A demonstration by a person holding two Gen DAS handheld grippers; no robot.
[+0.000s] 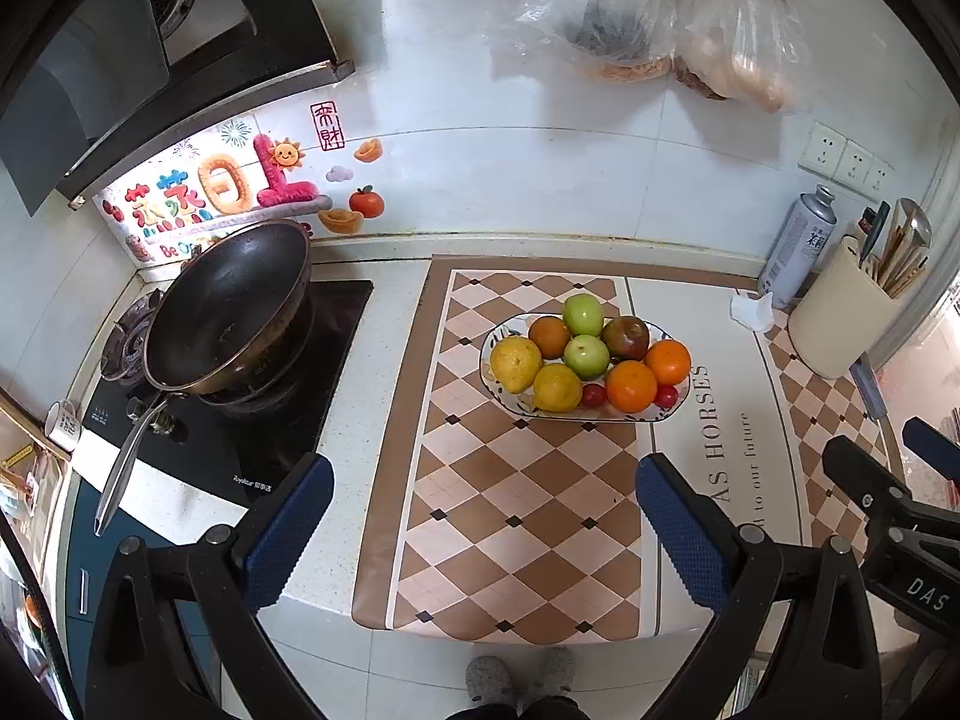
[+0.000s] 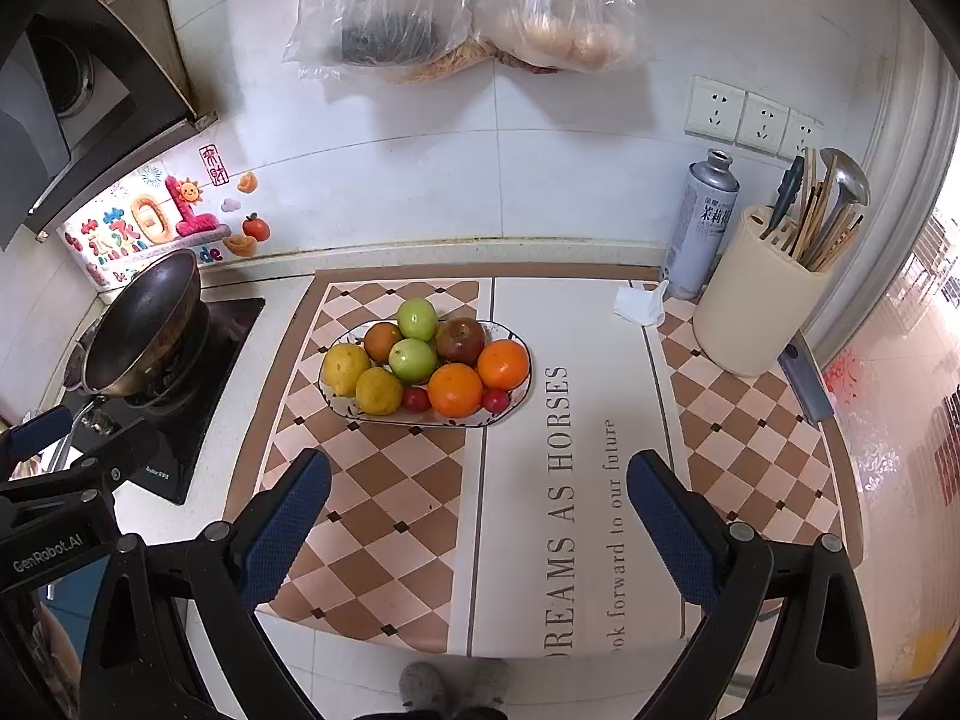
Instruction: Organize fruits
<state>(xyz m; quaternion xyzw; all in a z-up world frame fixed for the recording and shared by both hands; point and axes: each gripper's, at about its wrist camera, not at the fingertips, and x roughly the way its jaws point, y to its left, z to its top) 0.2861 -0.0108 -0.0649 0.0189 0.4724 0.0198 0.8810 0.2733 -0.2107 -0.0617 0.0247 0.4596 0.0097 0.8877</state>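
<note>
- Fruit plate (image 1: 651,417) sits on the checkered mat (image 1: 516,504), piled with fruit
- left gripper (image 1: 483,501) and right gripper (image 2: 477,495): jaws spread wide, empty, above the mat's near part

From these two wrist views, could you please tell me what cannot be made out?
- Oval patterned fruit plate: its centre is hidden under piled fruit in both views.
- Clear plastic wall bags: tops cut off by the upper edge; contents blurred.
- Grey spray can: its label print is too small to read.

Black plastic left gripper (image 1: 483,531) and matching right gripper (image 2: 477,525) are showing blue dimpled rubber fingers (image 1: 291,531), silver pivot screws, white "DAS" and "GenRobot.AI" lettering; grey fuzzy slippers (image 1: 519,678) are peeking at bottom centre.
</note>
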